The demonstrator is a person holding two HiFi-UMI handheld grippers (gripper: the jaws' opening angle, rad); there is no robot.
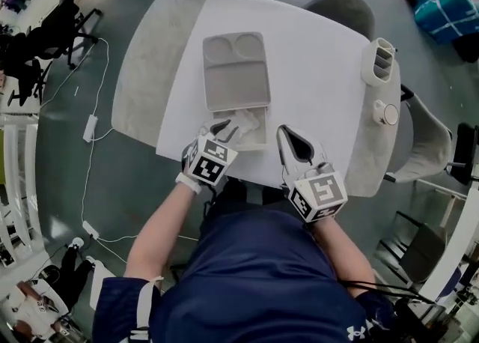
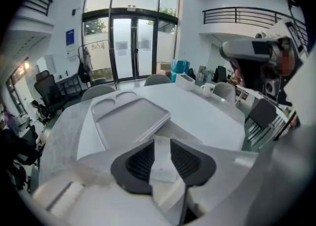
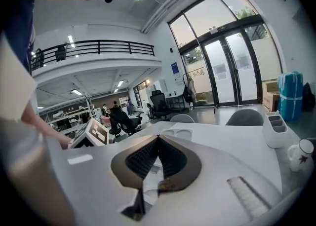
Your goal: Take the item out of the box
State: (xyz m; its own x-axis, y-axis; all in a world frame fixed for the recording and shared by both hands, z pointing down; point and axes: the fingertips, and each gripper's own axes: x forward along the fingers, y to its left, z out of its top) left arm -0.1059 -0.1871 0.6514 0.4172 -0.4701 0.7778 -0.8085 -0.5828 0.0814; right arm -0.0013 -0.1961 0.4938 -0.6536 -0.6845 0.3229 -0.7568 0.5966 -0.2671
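Observation:
A small white open box [image 1: 253, 127] with crumpled pale contents sits near the table's front edge, just below a grey compartment tray [image 1: 236, 72]. My left gripper [image 1: 223, 129] reaches down at the box's left side. In the left gripper view its jaws [image 2: 162, 141] stand apart. A white piece [image 2: 162, 163] shows in the gap between them, and I cannot tell what it is. The tray [image 2: 128, 116] lies beyond the jaws. My right gripper [image 1: 286, 133] hovers just right of the box, its tips [image 3: 158, 138] meeting, with nothing held.
A white slotted holder [image 1: 380, 59] and a mug [image 1: 386, 113] stand at the table's right edge; both show in the right gripper view too, holder [image 3: 276, 126] and mug [image 3: 299, 154]. Grey chairs [image 1: 340, 6] stand behind the table. Cables lie on the floor at left.

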